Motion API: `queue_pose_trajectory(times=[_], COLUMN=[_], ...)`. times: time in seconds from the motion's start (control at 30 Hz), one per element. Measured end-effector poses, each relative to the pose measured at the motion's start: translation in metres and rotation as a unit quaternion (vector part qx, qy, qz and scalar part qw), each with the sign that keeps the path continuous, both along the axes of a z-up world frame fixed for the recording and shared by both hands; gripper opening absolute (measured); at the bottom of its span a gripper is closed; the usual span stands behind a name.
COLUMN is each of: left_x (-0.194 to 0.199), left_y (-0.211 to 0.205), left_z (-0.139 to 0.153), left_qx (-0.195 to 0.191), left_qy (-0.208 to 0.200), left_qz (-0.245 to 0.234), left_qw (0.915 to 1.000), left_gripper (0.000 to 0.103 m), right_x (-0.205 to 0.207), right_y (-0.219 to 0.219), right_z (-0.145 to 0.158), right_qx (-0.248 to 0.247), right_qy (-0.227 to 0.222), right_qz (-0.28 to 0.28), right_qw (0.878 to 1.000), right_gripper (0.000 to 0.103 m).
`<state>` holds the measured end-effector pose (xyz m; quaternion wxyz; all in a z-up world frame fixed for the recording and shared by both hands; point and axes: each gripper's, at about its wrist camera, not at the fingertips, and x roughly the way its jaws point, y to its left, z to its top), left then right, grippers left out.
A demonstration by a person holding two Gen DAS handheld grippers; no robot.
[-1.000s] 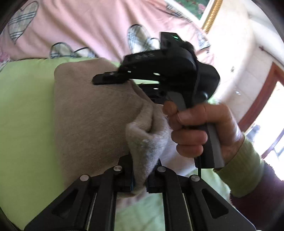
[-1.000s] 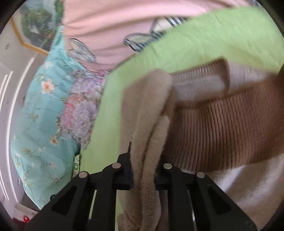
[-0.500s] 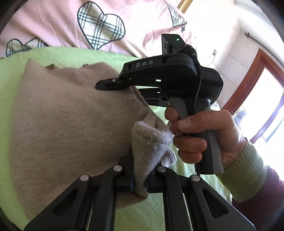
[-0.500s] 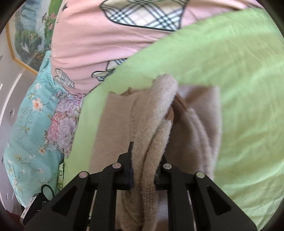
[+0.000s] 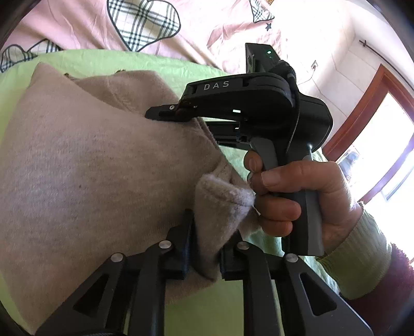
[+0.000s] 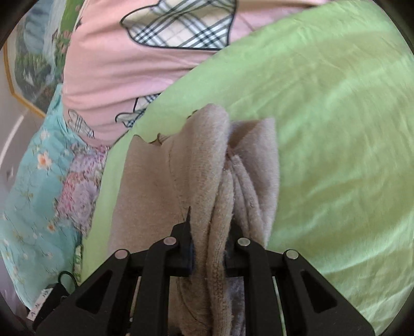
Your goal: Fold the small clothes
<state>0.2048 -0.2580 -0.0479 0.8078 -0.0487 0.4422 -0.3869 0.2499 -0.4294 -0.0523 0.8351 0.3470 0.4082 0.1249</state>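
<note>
A small beige knit garment [image 5: 85,165] lies on a green sheet [image 5: 145,63]. My left gripper [image 5: 205,248] is shut on a bunched corner of it near the bottom of the left wrist view. The right gripper [image 5: 165,113], held in a hand, pinches the garment's far edge there. In the right wrist view my right gripper [image 6: 208,245] is shut on a thick folded edge of the garment [image 6: 196,165], which hangs in folds over the green sheet [image 6: 323,116].
A pink quilt with plaid hearts [image 5: 145,23] lies beyond the green sheet and also shows in the right wrist view [image 6: 181,23]. A turquoise floral cover [image 6: 36,186] is at the left. A window with a wooden frame [image 5: 375,129] is at the right.
Both grippers carried the garment's edge away from the ribbed brown part, which is now hidden. The garment now shows as a folded beige bundle, and more green sheet is visible.
</note>
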Motion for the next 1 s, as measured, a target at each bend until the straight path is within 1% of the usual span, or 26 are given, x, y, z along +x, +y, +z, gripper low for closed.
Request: queue_pose_trajectory(times=[0.1,0.13,0.17,0.2,0.27,0.33,0.37,0.4,0.43,0.47,0.5,0.57,0.67,0.7,0.77,0.8,0.9,0.93,1.0], left_x=[-0.008,-0.012,-0.016,-0.021,-0.033,-0.037,-0.036,-0.034,-0.034,-0.029,-0.023,-0.005,0.023,0.032,0.052,0.063,0.098,0.104,0.118], left_y=[0.011,0.016,0.022,0.028,0.048,0.068,0.077,0.089,0.1,0.107,0.116,0.13,0.142,0.145,0.148,0.148,0.141,0.139,0.134], left_z=[0.007,0.01,0.013,0.017,0.026,0.033,0.035,0.037,0.038,0.038,0.038,0.036,0.03,0.027,0.018,0.012,-0.008,-0.012,-0.021], left_qx=[-0.003,-0.004,-0.006,-0.008,-0.007,-0.008,-0.01,-0.011,-0.014,-0.016,-0.017,-0.013,-0.005,-0.009,-0.024,-0.025,-0.023,-0.032,-0.065], left_qy=[0.013,0.017,0.018,0.016,0.007,0.002,0.003,0.007,0.009,0.013,0.019,0.033,0.051,0.059,0.086,0.098,0.129,0.136,0.151], left_qz=[-0.005,-0.007,-0.008,-0.007,0.0,0.014,0.023,0.038,0.049,0.061,0.076,0.101,0.129,0.133,0.127,0.126,0.126,0.123,0.114], left_qw=[0.9999,0.9998,0.9998,0.9998,0.9999,0.9999,0.9997,0.9992,0.9986,0.9979,0.9968,0.9943,0.9904,0.9893,0.9878,0.9869,0.9833,0.9825,0.9798], left_gripper=[0.034,0.042,0.048,0.05,0.06,0.063,0.064,0.066,0.068,0.07,0.072,0.082,0.082,0.082,0.083,0.083,0.083,0.084,0.084], right_x=[-0.007,-0.01,-0.012,-0.014,-0.022,-0.032,-0.038,-0.043,-0.047,-0.052,-0.056,-0.06,-0.06,-0.058,-0.054,-0.05,-0.041,-0.039,-0.032], right_y=[0.006,0.008,0.01,0.012,0.01,0.007,0.004,0.003,0.001,0.0,-0.001,0.0,0.0,-0.001,-0.001,-0.002,-0.002,-0.002,-0.001], right_z=[0.006,0.009,0.012,0.014,0.019,0.026,0.029,0.03,0.032,0.033,0.033,0.033,0.025,0.022,0.015,0.009,0.0,-0.002,-0.004], right_qx=[-0.02,-0.028,-0.035,-0.042,-0.064,-0.072,-0.072,-0.07,-0.066,-0.064,-0.061,-0.057,-0.048,-0.046,-0.039,-0.03,-0.004,-0.001,0.005], right_qy=[-0.001,-0.002,-0.003,-0.003,-0.001,-0.004,-0.007,-0.007,-0.006,-0.006,-0.009,-0.011,-0.002,0.001,0.013,0.021,0.024,0.024,0.025], right_qz=[-0.002,-0.003,-0.006,-0.009,-0.026,-0.038,-0.046,-0.051,-0.056,-0.059,-0.058,-0.049,-0.038,-0.036,-0.031,-0.025,-0.009,-0.005,0.002], right_qw=[1.0,1.0,0.999,0.999,0.998,0.997,0.996,0.996,0.996,0.996,0.996,0.997,0.998,0.998,0.999,0.999,1.0,1.0,1.0], right_gripper=[0.016,0.016,0.016,0.017,0.022,0.025,0.03,0.041,0.05,0.066,0.072,0.072,0.073,0.073,0.073,0.073,0.073,0.073,0.073])
